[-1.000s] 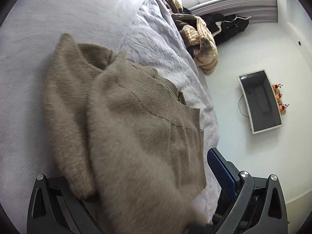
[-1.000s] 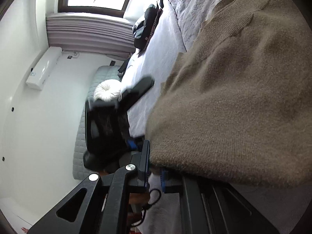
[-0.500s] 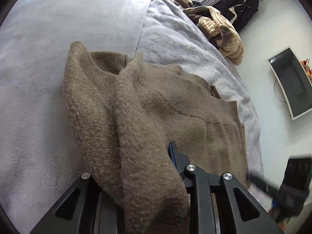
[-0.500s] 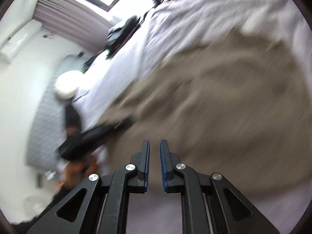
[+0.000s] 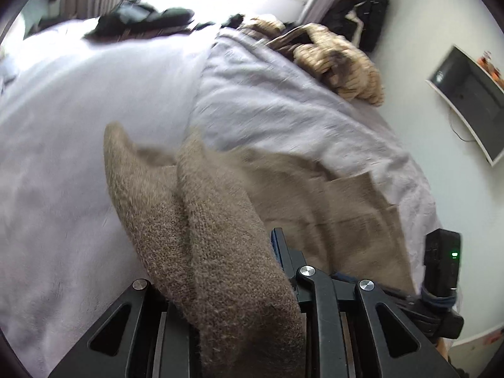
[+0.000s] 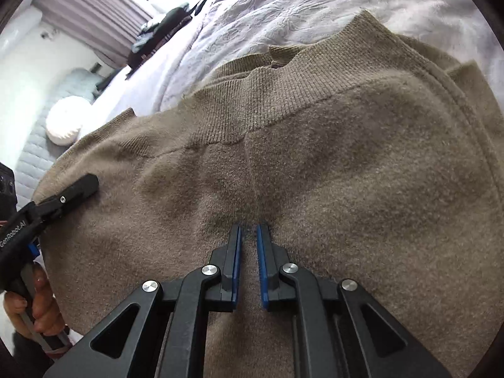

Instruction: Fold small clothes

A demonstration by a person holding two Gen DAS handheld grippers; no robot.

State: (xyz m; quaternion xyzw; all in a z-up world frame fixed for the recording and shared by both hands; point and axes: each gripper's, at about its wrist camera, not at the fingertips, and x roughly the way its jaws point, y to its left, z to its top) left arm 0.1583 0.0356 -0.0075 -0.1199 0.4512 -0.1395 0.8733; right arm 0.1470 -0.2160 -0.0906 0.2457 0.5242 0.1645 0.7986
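A brown knit sweater (image 6: 315,173) lies spread on the pale bed cover (image 5: 94,126), ribbed neckline toward the far side. My left gripper (image 5: 236,245) is shut on a thick bunched fold of the sweater (image 5: 214,226). The fold is raised off the bed, drapes over the near finger and hides it. The same left gripper (image 6: 78,189) shows at the sweater's left edge in the right wrist view, with a hand (image 6: 41,299) on its handle. My right gripper (image 6: 249,230) is shut, its tips resting on the sweater's middle at a crease, with nothing clearly pinched.
A beige striped garment (image 5: 340,63) is heaped at the bed's far right. Dark clothes (image 5: 141,19) lie under the window. A monitor (image 5: 466,94) and black bags (image 5: 362,9) sit past the bed's right edge. A white round cushion (image 6: 64,123) lies left of the bed.
My left gripper went from open around the sweater to shut on a fold and lifted it. My right gripper let go of the sweater's edge and moved over its middle.
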